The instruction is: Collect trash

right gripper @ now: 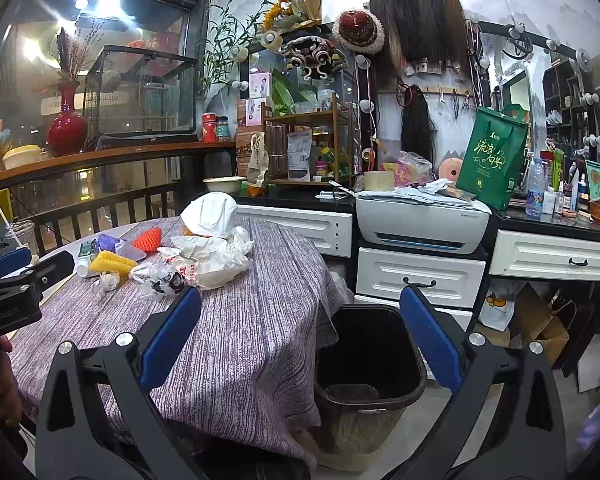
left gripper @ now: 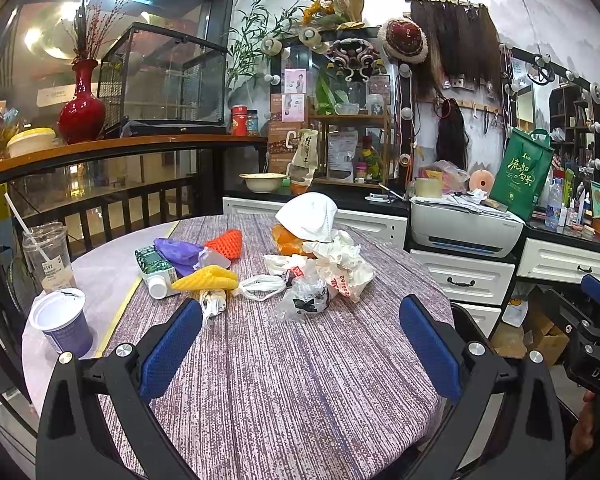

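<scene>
Both our left gripper [left gripper: 300,344] and right gripper [right gripper: 300,344] are spread wide, empty. The bags [left gripper: 304,296] look light, limp; we'd pinch a bunched fold

A red vase [left gripper: 82,110] holding dried stems stood on a wooden ledge [left gripper: 120,148] beside a glass-and-wire cage [left gripper: 164,80]. A white printer [left gripper: 466,226] sat on white drawers [right gripper: 420,276], with a green tote bag [left gripper: 524,170] upright just beside it on the black counter. Dark hairpieces [left gripper: 456,48] hung on the wall near a red embroidered hat [left gripper: 406,40]. A bamboo rack [right gripper: 308,140] held jars and packets.
</scene>
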The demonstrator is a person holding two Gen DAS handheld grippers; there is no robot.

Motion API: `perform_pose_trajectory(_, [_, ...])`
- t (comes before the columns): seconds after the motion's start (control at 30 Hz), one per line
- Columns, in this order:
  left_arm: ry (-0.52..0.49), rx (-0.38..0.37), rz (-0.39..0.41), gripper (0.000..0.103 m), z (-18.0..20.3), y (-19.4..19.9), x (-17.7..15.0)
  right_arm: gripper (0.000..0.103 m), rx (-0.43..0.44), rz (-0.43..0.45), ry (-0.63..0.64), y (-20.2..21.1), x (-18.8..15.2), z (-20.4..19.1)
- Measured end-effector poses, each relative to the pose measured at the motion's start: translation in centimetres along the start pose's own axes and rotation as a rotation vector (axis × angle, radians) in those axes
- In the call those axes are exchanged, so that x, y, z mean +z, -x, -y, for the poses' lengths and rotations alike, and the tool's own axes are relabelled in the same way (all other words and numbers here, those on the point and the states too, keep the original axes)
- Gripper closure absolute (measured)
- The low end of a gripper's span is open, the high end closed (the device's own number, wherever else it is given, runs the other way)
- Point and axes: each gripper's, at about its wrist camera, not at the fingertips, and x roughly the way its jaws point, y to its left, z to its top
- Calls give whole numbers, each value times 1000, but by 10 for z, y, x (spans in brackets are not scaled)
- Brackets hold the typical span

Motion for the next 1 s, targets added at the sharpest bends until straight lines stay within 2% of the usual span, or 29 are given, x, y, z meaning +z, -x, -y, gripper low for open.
perform_pose_trajectory(1.0, [-1, 1, -8, 5, 0, -2, -2, 5, 1, -5, 1, -2, -2, 0])
